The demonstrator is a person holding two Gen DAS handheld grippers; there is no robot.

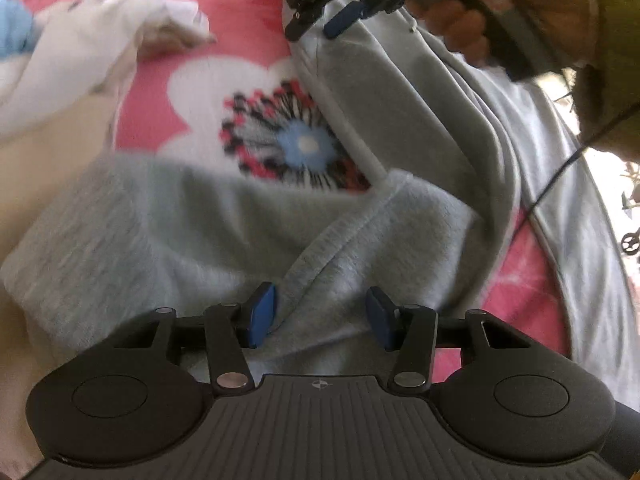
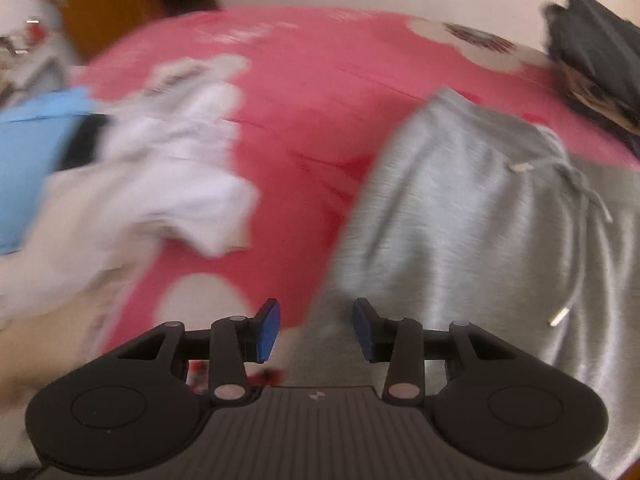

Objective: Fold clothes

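Grey sweatpants lie spread on a pink flowered bedspread. My left gripper hovers low over a bunched grey fold with a seam; its blue pads stand apart on either side of the fold without pressing it. My right gripper, held by a hand in a green sleeve, sits at the far edge of the pants. In the right wrist view that gripper is open over the left edge of the sweatpants, with nothing gripped. The drawstring lies at the waistband.
A crumpled white garment lies to the left on the bedspread, with a light blue item beyond it. A pile of dark clothes sits at the far right. The white garment also shows upper left in the left wrist view.
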